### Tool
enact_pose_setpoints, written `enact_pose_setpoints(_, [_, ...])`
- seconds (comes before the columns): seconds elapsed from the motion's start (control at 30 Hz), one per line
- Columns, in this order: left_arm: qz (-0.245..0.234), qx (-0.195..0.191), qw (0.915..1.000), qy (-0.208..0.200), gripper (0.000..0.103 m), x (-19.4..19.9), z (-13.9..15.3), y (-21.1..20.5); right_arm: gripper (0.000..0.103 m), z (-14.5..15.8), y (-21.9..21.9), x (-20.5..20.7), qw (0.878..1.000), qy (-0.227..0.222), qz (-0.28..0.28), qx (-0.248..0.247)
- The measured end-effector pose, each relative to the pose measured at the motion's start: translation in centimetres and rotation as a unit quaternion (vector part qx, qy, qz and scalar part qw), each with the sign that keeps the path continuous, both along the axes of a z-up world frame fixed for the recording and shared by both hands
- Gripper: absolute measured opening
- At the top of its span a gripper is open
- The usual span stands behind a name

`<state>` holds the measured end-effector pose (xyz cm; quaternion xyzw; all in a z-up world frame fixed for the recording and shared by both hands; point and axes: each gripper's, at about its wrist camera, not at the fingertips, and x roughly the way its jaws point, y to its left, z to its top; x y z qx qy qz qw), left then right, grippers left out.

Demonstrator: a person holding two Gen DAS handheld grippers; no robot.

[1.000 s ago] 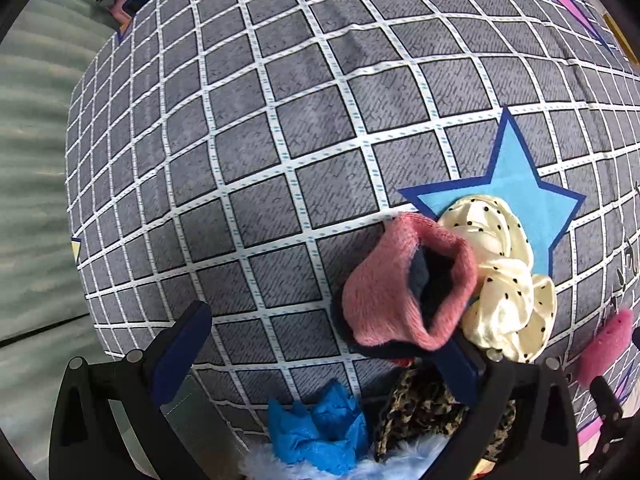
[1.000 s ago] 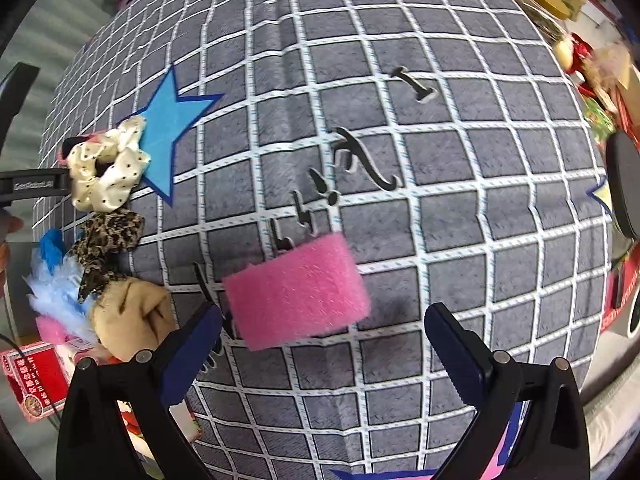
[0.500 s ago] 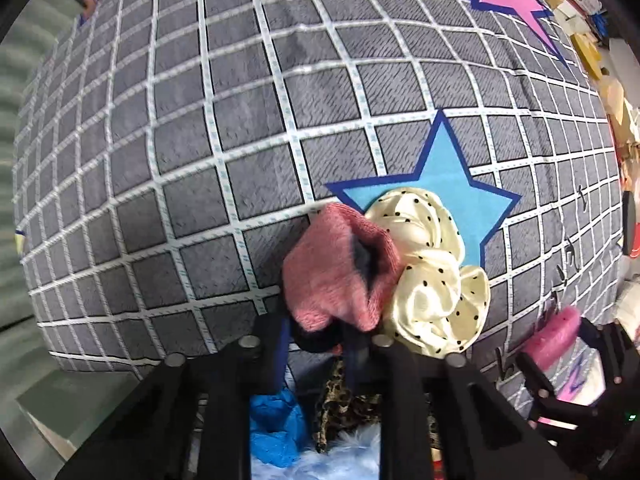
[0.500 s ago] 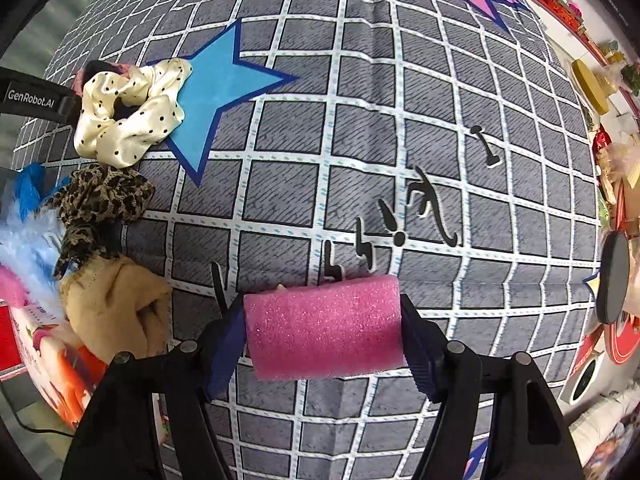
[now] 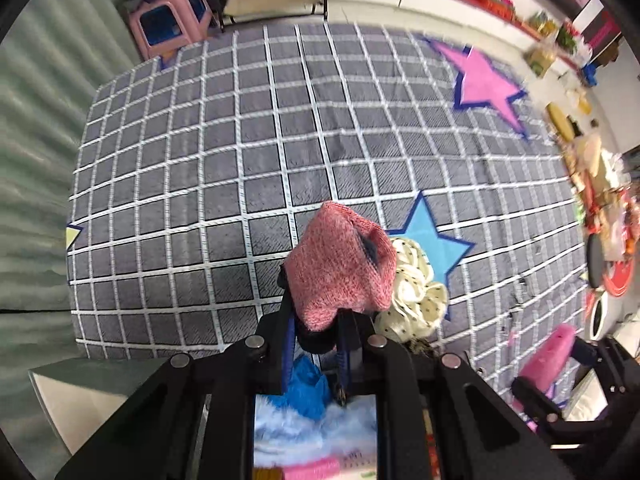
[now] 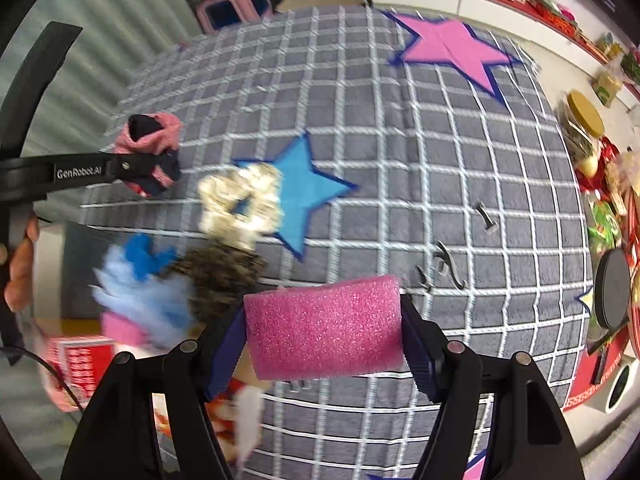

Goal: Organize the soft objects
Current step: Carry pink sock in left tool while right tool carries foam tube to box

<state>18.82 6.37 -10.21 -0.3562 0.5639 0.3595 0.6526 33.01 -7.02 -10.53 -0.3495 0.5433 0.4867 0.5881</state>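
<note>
pink knitted sock with dark navy lining (image 5: 340, 268) is clamped at its lower end by the left gripper (image 5: 316, 344); jaws are pressed tight together on the fabric, and the sock is held clear above the grey grid-pattern bedspread with coloured stars (image 5: 248, 152). in the right wrist view the same sock (image 6: 150, 140) is seen gripped off the cover at the left, with a hand (image 6: 20, 264) on the gripper handle.

pink glittery foam block (image 6: 324, 328) is grasped end to end between the blue pads of the right gripper (image 6: 324, 340); the block spans the whole gap and is carried above the bedspread (image 6: 440, 168). in the left wrist view it is seen at the lower right (image 5: 550, 356).

cream polka-dot satin scrunchie (image 6: 240, 204) is lying on the bedspread, overlapping the blue star patch (image 6: 308, 188). just below it a leopard-print scrunchie (image 6: 220, 276) is seen, blurred, touching a light blue fluffy item (image 6: 136, 296) and a bright blue cloth piece (image 6: 144, 256) at the bed edge. a red-and-white box (image 6: 76, 360) is sitting below these, off the cover.

a pink star patch (image 6: 452, 48) is seen at the far end, and a pink plastic stool (image 5: 168, 28) beyond the bed.
</note>
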Motion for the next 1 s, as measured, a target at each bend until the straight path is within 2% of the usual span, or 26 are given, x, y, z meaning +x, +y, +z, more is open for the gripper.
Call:
enact_pose_setpoints(0.17, [0.009,0.024,0.9994,-0.023,0.019,-3.3,3.9,0.0,0.072,2.5,1.3,-3.0,0.999,-0.002,0.031,0.024])
enact_pose_setpoints(0.27, [0.010,0.037,0.9986,-0.036,0.019,-6.1,5.7,-0.7,0.072,3.6,0.6,-4.9,0.999,-0.003,0.044,0.032])
enact_pose_setpoints(0.53, [-0.020,0.061,0.9960,-0.063,0.019,-11.3,10.1,-5.2,0.072,5.7,0.1,-9.6,0.997,-0.016,0.061,0.035])
enact_pose_setpoints(0.73, [-0.038,0.060,0.9943,-0.080,0.019,-14.4,11.8,-8.9,0.072,7.8,-1.9,-12.4,0.997,-0.034,0.057,0.035])
enact_pose_setpoints(1.0, [-0.049,0.084,0.9914,-0.087,0.019,-18.5,13.7,-12.2,0.072,10.2,-4.6,-15.9,0.997,-0.045,0.050,0.041])
